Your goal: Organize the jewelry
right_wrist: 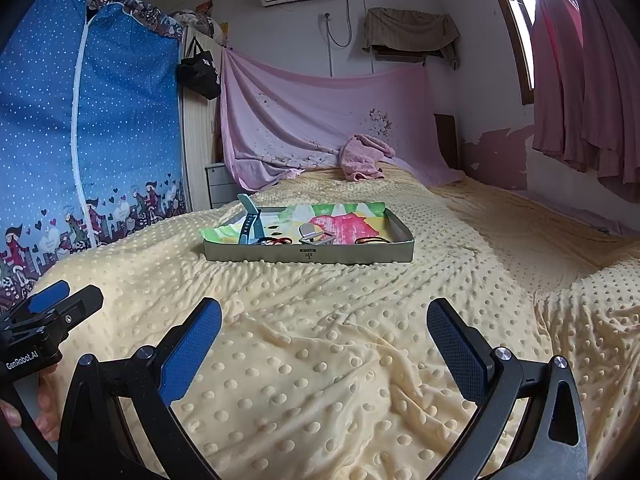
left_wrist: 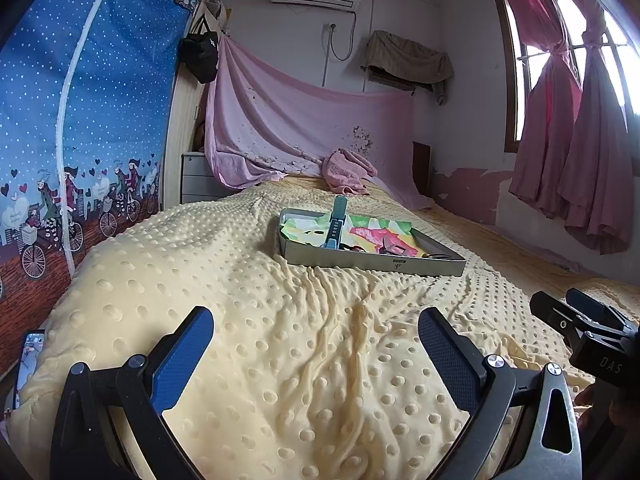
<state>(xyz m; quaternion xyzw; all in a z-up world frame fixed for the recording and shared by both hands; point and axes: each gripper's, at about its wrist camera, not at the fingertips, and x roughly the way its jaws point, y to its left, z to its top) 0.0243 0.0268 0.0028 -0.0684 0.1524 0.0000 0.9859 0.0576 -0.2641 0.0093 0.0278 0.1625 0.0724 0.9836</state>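
Jewelry sits in the tray (right_wrist: 308,254) on the bed (right_wrist: 320,340), a watch (right_wrist: 250,228) propped at its left end. Left gripper (left_wrist: 316,354) and right gripper (right_wrist: 324,350) hover near, spread wide, empty. Sorting looks unstarted; next, reach forward to the tray.

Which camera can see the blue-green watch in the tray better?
The right wrist view. There the teal watch shows from the side, its strap arching up at the left end of the grey tray. In the left wrist view the watch is seen end-on, so it looks like one narrow upright strip and the tray's near wall hides its bottom.
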